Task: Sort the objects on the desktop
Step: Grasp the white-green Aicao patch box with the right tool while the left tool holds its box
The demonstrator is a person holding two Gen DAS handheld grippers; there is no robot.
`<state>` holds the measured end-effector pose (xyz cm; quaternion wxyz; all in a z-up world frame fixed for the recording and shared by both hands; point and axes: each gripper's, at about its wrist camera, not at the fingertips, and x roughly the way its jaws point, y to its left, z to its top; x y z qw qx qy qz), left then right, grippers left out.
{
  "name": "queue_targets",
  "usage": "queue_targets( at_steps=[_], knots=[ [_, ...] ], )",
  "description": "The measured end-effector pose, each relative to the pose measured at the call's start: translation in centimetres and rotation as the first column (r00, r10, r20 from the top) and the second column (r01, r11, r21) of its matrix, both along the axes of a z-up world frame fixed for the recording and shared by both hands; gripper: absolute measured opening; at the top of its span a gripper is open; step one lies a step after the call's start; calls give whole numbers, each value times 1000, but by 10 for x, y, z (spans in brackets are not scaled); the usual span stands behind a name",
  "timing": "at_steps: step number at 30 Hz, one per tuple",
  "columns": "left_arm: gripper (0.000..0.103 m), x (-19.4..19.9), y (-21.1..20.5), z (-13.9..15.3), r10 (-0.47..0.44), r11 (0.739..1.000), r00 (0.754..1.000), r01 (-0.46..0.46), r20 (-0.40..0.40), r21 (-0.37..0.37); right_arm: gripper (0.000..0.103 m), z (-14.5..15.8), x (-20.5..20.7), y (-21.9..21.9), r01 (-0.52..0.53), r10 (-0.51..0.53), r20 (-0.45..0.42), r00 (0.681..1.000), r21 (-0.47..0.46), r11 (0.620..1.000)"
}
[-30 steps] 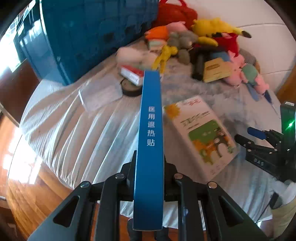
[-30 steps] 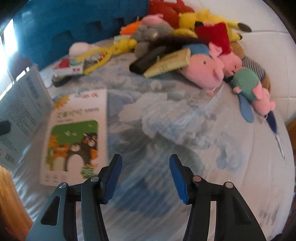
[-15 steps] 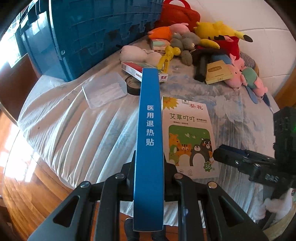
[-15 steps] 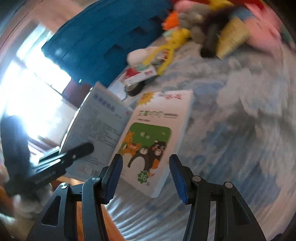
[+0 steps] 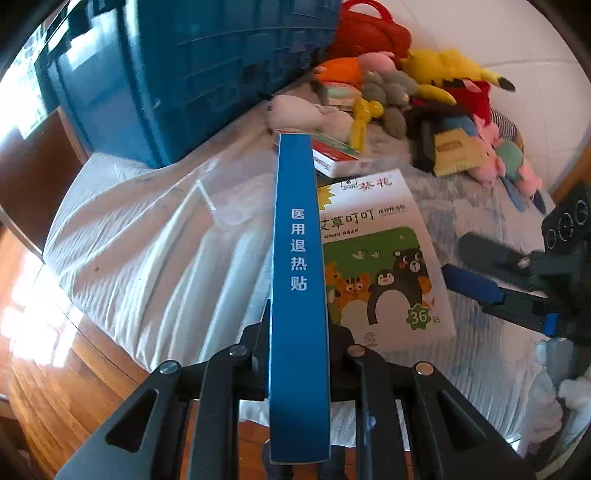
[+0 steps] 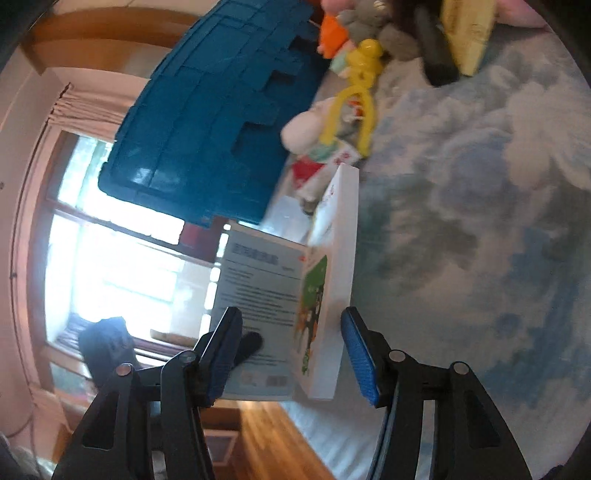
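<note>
Left tongs [image 5: 298,354] hold our blue box [image 5: 298,266]; right tongs [image 6: 291,354] wide around the white box [image 6: 332,295], which we could push off the bed edge

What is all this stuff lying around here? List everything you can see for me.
Blue box: one, thin, held edge-up in the left claw.
Cartoon-animal box: one, white and green, flat on the bed, near edge.
Red-and-white box: one, behind the cartoon box.
Clear plastic case: one, left of the blue box.
Crate: one, blue, back left.
Red bag: one, beside the crate.
Plush toys: a pile, mixed colours, far side.
Bed cover: white, cloud print on the right.
Left claw: black, shut on the blue box.
Right claw: black, blue pads, open around the cartoon box's edge.
</note>
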<state>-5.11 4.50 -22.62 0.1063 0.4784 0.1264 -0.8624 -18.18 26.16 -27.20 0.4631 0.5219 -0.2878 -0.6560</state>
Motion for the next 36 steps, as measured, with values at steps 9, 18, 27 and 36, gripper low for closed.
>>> queue_targets(
  at_steps=[9,18,27,36],
  knots=[
    [19,3,-22,-1,-9,998,1000,9,-12,67,57,-7,12,-72,-72,69,24,997,150,986],
    [19,6,-31,-1,-30,996,999,32,-21,80,32,14,39,-111,-42,137,-187,973,437,899],
    [19,10,-33,-1,-44,997,999,45,-20,62,25,15,59,-115,24,144,-261,954,551,834],
    [18,13,-29,15,-59,998,996,61,-66,29,13,45,84,-118,115,242,-437,866,646,755]
  ],
)
